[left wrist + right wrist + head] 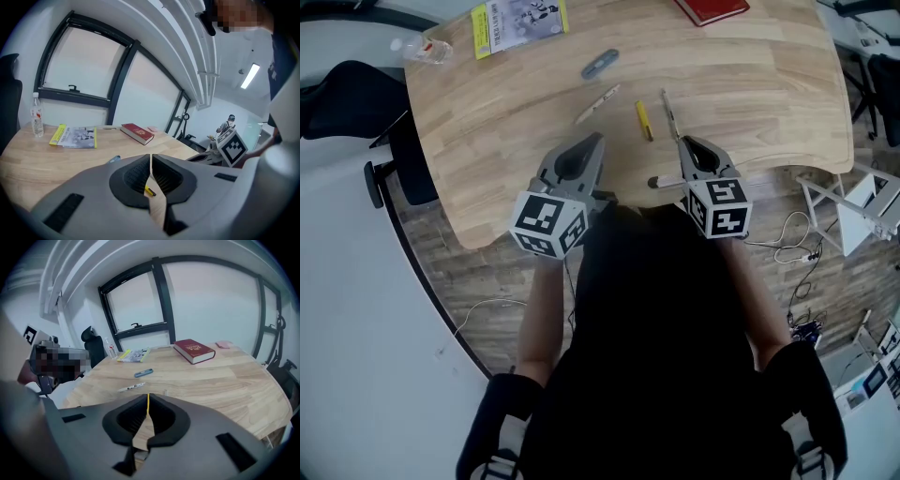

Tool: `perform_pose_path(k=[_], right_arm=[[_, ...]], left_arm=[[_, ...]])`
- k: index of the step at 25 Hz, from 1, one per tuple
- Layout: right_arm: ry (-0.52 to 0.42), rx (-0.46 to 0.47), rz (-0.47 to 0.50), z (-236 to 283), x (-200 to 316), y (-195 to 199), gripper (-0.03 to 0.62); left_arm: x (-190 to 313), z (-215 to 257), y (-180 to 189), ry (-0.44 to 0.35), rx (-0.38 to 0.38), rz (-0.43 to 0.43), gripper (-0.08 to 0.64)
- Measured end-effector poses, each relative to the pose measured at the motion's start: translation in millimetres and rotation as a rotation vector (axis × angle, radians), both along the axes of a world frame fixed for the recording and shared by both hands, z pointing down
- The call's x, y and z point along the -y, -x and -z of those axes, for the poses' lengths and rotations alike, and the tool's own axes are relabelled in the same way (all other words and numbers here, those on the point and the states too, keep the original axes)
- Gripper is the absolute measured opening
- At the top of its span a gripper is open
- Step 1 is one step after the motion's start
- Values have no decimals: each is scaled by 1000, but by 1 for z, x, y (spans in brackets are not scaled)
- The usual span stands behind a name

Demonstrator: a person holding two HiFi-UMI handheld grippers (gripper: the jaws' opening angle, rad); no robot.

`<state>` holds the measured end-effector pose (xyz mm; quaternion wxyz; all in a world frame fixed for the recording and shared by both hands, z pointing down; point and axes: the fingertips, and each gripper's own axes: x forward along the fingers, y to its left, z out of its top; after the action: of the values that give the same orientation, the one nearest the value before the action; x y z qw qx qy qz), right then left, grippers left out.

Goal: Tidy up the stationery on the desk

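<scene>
A: State of the L claw (597,139)?
B: Shut, nothing held. In the left gripper view the jaws are seen pressed together at the tips. Only desk (750,103) wood and a bit of the yellow pen (644,120) are glimpsed thru the gap lower down.
A: And the R claw (683,141)?
B: Also closed, jaws drawn together. A thin yellow sliver is seen in the slit betw. them. In the head view, tho, the yellow pen is found lying flat on the desk, so no grip on it can be confirmed.
A: Pen vs. claws?
B: It is placed betw. the two claws, just ahead of the tips and nearer the R one. A thin grey pen (668,111) is laid just beside it, w/ its near end drawn up to the R claw's tip as seen from above. Contact can't be told.
A: Other stationery?
B: A white pen (597,103) is set ahead of the L claw, and a blue-grey item (600,64) is seen further out. The red book (711,9), yellow booklet (519,26) and bottle (427,49) are kept at the far edge, well apart from both claws.
</scene>
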<state>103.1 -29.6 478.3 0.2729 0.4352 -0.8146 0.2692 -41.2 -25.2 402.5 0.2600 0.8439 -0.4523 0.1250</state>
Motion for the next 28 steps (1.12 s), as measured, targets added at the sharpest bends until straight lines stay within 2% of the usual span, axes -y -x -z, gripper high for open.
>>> perform_pose_path(k=[3, 8, 13, 17, 21, 25, 28], right_arm=[[11, 10, 21, 0, -6, -3, 21], [33, 28, 47, 3, -13, -5, 20], [56, 45, 64, 5, -18, -1, 20], [62, 38, 75, 4, -20, -1, 20], [66, 46, 71, 3, -16, 2, 20], [74, 53, 63, 2, -11, 5, 20], [80, 50, 67, 0, -10, 6, 20]], left_arm=[[2, -15, 2, 19, 37, 3, 40], [6, -50, 3, 50, 152, -29, 40], [13, -83, 2, 81, 172, -40, 41], [22, -113, 5, 106, 236, -53, 41], [32, -140, 4, 141, 281, -103, 115], [47, -164, 11, 162, 355, -127, 127], [55, -187, 21, 210, 409, -127, 130]])
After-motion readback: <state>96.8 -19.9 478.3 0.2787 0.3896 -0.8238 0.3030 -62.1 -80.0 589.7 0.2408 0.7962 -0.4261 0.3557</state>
